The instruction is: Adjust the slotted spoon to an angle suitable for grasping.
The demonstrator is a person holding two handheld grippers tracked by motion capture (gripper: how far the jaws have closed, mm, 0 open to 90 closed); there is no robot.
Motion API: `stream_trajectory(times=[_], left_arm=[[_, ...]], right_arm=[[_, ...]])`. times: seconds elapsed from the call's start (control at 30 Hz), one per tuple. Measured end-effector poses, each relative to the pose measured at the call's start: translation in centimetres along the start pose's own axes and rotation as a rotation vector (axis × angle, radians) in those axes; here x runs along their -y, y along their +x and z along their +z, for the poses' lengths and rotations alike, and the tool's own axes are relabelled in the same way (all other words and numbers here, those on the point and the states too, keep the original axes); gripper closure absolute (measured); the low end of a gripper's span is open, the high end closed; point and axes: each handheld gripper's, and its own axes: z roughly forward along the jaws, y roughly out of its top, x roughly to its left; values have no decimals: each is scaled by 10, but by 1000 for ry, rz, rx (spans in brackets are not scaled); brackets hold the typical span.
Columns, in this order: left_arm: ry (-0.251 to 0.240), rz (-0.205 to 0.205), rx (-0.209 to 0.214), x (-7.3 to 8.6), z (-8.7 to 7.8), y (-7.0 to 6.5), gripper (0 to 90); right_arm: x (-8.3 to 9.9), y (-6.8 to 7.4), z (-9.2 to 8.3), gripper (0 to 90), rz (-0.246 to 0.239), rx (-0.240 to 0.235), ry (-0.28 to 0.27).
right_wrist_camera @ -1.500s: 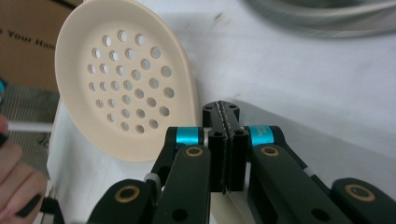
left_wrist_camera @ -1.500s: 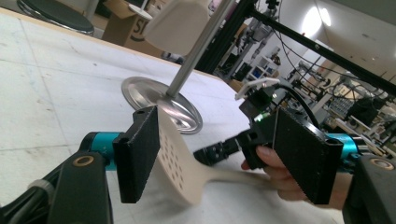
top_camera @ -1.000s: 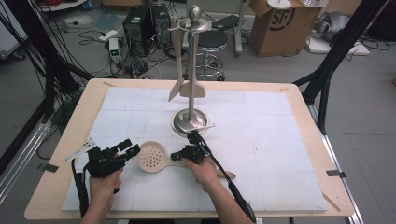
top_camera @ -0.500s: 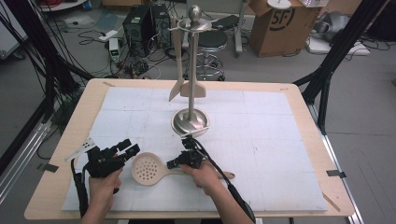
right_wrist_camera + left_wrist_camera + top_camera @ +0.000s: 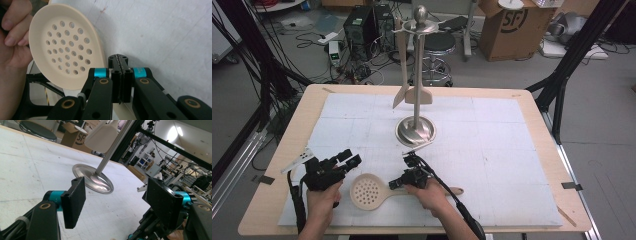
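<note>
Lower left of the high view: left hand-held gripper [image 5: 348, 161], jaws standing wide apart with nothing between them. Just right of it, a cream slotted spoon [image 5: 369, 191] lies on the white-covered tabletop [image 5: 492, 150], perforated bowl leftward, handle running right. Lower centre: right hand-held gripper [image 5: 395, 184], jaws pressed together on the spoon's handle beside the bowl. Upper centre: metal utensil stand [image 5: 416, 131] with two hanging spatulas [image 5: 412, 92].
</note>
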Motion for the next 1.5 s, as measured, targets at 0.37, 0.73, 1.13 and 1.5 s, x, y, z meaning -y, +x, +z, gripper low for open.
stream_trajectory(times=[0.37,0.73,1.13,1.5], left_arm=[[-5,-16,-7,1,-3,3,328],[-14,-24,-15,0,-5,6,328],[-12,-21,-15,0,-4,4,328],[-14,-19,-14,0,-5,5,328]], right_arm=[[29,-4,-27,900,9,-9,-131],[85,-12,-62,900,26,-40,-174],[136,-28,-98,900,91,-27,-245],[134,-39,-92,900,103,22,-257]])
